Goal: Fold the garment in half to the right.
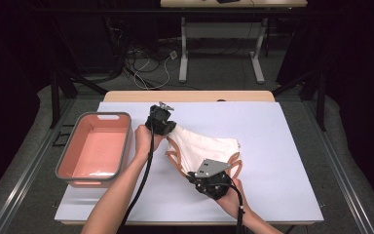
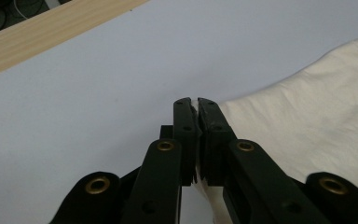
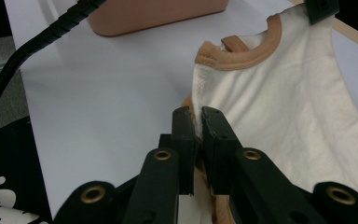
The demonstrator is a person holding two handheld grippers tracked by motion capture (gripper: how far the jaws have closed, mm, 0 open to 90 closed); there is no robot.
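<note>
Done: your left claw [image 1: 168, 127] and right claw [image 1: 200, 171] each pinch the cream garment [image 1: 204, 146], mid-frame | Left: folding, then the pink bin [image 1: 121, 146], frame left, likely.

A salmon-pink basin [image 1: 100, 148] with a grey rim sat at the left of the white desk [image 1: 277, 146], cables [image 1: 146, 61] beyond.

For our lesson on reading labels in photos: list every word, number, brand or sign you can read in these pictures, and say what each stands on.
None can be read.
White marks on the black patch at the lower left of the right gripper view: cut off, unreadable.
Cream garment with orange trim, salmon plastic bin with grey rim: no print visible.
</note>
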